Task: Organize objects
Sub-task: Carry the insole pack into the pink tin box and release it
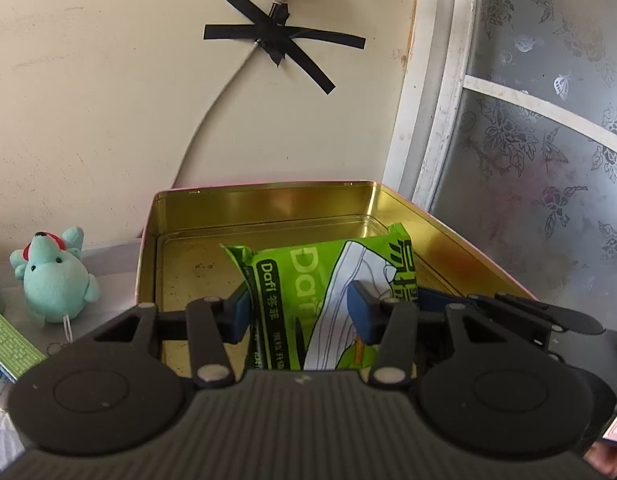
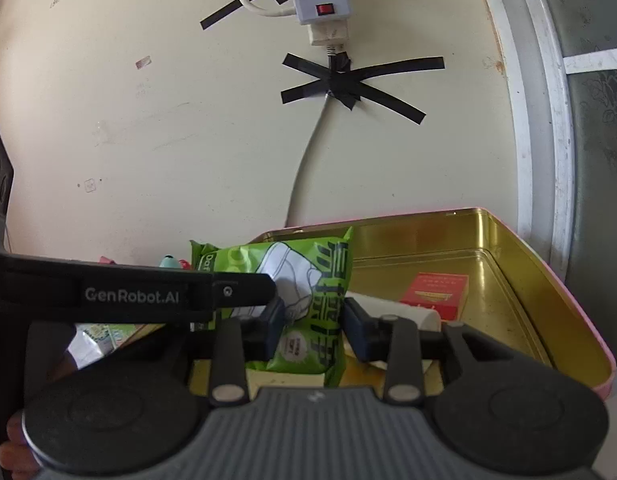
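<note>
Left wrist view has the green plastic wipes packet printed with a white sneaker drawing [image 1: 328, 280] standing tilted over the open gold-lined metal tin with a pink outer edge [image 1: 268, 200], its lower part between the blue pads of the left gripper [image 1: 304, 312]. Both pads press against the packet's sides, so this gripper is clamped on it. Just to the right, the black fingers of the right gripper [image 1: 548, 312] reach in along the tin's right wall.

Seen from the right wrist, the same green packet [image 2: 308, 300] sits between the blue pads of the right gripper [image 2: 314, 330]; the left pad touches it, while the right pad appears to stand slightly off the wrapper, so the hold looks slackened rather than tight. The black arm of the left gripper marked GenRobot.AI [image 2: 148, 292] crosses in from the left and meets the packet.

Inside the tin [image 2: 508, 240] lie a red and gold cardboard box [image 2: 434, 294] and, beside it, a white roll [image 2: 396, 312] partly hidden behind the gripper.

A teal plush toy with a red hat [image 1: 54, 276] sits on the surface left of the tin. A white power strip [image 2: 322, 4] hangs on the cream wall, its cord held by crossed black tape [image 2: 344, 84].
</note>
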Available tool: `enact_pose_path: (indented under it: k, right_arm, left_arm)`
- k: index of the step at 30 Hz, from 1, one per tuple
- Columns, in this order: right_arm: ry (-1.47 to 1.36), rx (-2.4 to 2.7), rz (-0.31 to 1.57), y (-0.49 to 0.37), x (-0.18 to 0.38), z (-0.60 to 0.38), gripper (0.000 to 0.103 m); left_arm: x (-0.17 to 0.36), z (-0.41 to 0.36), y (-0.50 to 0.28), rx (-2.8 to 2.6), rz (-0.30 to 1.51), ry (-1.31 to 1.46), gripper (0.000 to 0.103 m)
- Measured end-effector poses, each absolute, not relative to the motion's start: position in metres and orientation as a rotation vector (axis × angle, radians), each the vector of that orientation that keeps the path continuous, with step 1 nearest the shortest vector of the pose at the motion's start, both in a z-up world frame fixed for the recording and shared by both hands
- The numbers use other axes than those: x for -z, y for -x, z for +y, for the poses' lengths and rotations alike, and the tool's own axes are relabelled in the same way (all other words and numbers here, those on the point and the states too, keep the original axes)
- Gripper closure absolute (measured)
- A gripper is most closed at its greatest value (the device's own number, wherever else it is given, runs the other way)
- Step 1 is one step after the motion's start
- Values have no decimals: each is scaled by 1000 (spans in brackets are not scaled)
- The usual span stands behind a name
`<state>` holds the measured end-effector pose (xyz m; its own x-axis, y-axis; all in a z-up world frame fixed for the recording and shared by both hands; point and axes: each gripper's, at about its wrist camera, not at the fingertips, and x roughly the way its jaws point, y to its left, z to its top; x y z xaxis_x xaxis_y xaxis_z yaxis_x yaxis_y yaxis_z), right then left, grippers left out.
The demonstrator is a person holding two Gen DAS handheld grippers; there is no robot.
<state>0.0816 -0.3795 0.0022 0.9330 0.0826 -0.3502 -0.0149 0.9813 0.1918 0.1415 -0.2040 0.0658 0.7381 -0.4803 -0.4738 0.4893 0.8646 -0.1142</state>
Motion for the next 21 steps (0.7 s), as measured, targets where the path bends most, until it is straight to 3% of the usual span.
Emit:
enact_pose_path:
  k: [10,21]
  right_arm:
    - [-180,0,340,-81,8,-382,61]
    - [-185,57,240,-61,5,-380,56]
  left_arm:
    - [-60,-213,-138,461,482,-52,43]
    - [-75,-206,-113,396,402,-121,41]
